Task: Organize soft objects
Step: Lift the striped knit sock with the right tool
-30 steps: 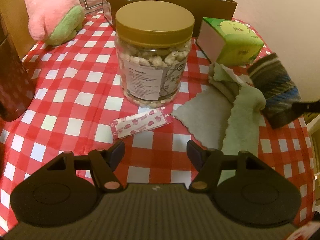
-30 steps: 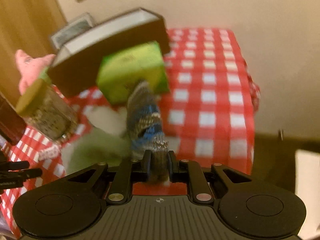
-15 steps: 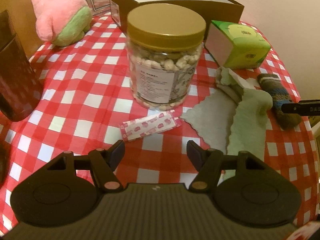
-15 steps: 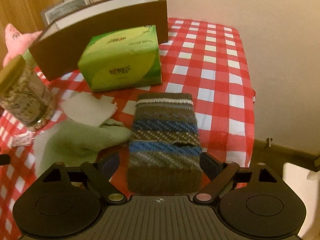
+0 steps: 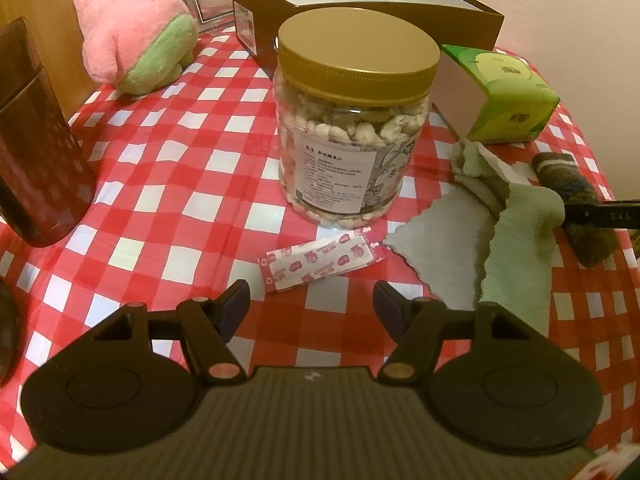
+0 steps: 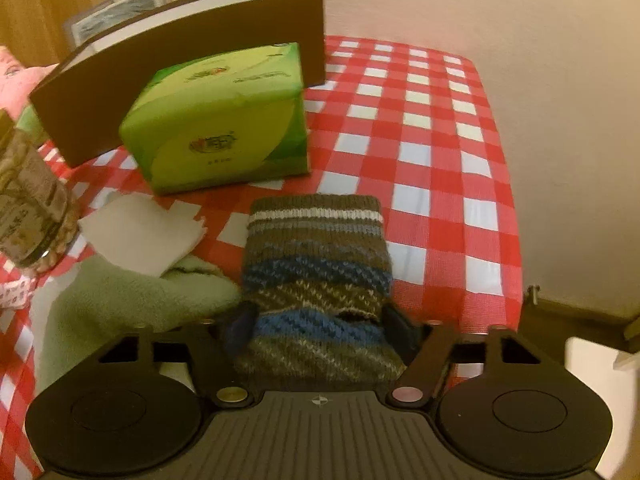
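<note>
A knitted sock (image 6: 316, 248) striped brown and blue lies flat on the red-checked cloth near the table's right edge. My right gripper (image 6: 318, 320) is closing on its near end, both pads against its sides and the knit puckering between them. Beside it lie a pale green fleece cloth (image 6: 132, 292) and a white tissue (image 6: 140, 232). In the left wrist view the sock (image 5: 572, 184) and green cloth (image 5: 516, 248) sit at the right. My left gripper (image 5: 312, 304) hovers open and holds nothing. A pink and green plush (image 5: 132, 36) rests at the far left.
An open brown box (image 5: 360, 0) stands at the back, with a green tissue pack (image 5: 500, 96) in front of it. A gold-lidded jar of nuts (image 5: 352, 120) stands mid-table, a pink sachet (image 5: 320, 264) before it. A dark red flask (image 5: 36, 152) stands left.
The right gripper carried the sock hanging, let it go flat onto the table with jaws wide, and now has narrowed onto its near end. The left gripper barely moved.
</note>
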Action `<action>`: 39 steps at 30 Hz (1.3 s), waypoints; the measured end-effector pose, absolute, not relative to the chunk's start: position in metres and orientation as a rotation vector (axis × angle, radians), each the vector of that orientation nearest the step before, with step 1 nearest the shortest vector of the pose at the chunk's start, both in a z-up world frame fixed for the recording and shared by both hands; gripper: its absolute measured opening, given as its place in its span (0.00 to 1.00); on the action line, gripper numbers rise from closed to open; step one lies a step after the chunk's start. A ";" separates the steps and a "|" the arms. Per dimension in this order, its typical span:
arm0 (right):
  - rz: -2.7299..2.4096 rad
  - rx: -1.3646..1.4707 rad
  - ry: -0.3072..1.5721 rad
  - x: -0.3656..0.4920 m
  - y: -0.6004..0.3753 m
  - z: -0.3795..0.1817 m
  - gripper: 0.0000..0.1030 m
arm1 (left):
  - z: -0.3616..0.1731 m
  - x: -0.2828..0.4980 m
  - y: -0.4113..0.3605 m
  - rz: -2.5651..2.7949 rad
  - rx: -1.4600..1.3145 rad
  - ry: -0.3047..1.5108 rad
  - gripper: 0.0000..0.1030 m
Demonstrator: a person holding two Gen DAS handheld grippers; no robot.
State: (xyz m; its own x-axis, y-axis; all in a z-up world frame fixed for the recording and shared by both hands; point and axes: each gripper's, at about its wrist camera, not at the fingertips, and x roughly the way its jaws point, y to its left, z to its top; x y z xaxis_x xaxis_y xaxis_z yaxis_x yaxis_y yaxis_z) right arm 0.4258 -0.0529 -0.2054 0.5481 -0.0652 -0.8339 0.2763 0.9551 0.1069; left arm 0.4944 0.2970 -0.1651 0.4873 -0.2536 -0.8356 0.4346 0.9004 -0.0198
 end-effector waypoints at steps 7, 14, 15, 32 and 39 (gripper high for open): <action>-0.187 0.271 0.951 0.420 -0.051 -0.200 0.27 | -0.174 0.503 0.292 -0.425 0.211 0.978 0.66; -0.185 0.297 0.952 0.420 -0.053 -0.201 0.27 | -0.189 0.519 0.288 -0.487 0.298 0.956 0.69; -0.185 0.303 0.952 0.419 -0.054 -0.202 0.27 | -0.190 0.522 0.289 -0.504 0.313 0.947 0.69; -0.186 0.315 0.952 0.420 -0.055 -0.203 0.27 | -0.195 0.506 0.280 -0.738 0.337 0.996 0.45; -0.185 0.315 0.951 0.420 -0.055 -0.203 0.28 | -0.196 0.498 0.264 -0.700 0.397 0.971 0.44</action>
State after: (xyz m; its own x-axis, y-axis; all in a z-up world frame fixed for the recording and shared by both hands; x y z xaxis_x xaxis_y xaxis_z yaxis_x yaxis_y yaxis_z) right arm 0.4198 -0.0549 -0.2026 0.5701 -0.0179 -0.8214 0.2920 0.9389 0.1822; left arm 0.4982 0.2638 -0.1965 0.3732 -0.3605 -0.8548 0.6973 0.7167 0.0022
